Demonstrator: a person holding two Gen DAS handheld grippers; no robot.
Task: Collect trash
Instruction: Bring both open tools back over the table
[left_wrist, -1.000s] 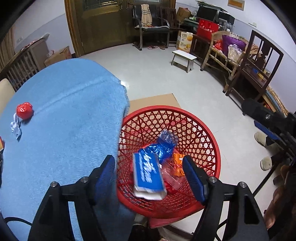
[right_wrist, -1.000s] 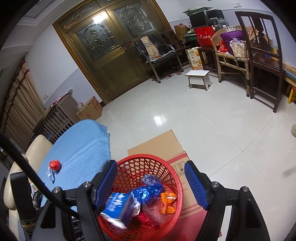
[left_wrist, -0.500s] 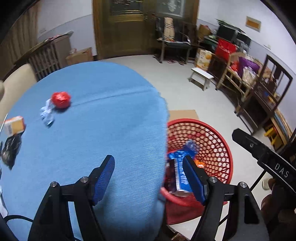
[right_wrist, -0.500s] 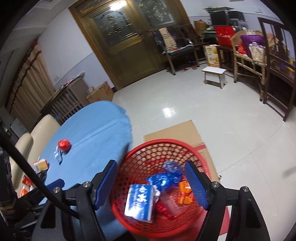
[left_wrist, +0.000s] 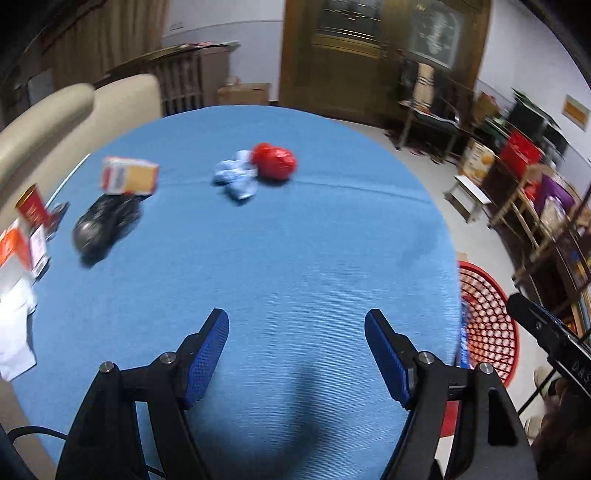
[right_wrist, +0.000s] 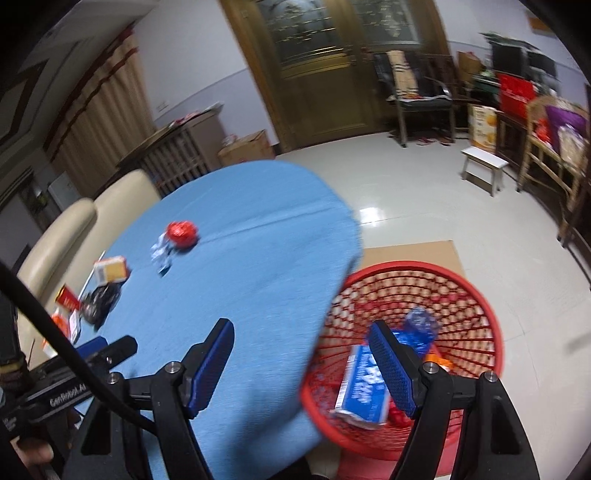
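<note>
Here, round blue-clothed table (left_wrist: 295, 258), red basket (right_wrist: 461, 295) on tiled floor — both tongs wide, empty.

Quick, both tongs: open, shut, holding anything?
Left tongs: open, empty, over the blue table.
Right tongs: open, empty.

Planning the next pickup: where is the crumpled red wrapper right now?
The crumpled red wrapper lies on the far half of the blue tablecloth, touching a pale blue wrapper on its left, in both wrist views; no tongs near it.
</note>
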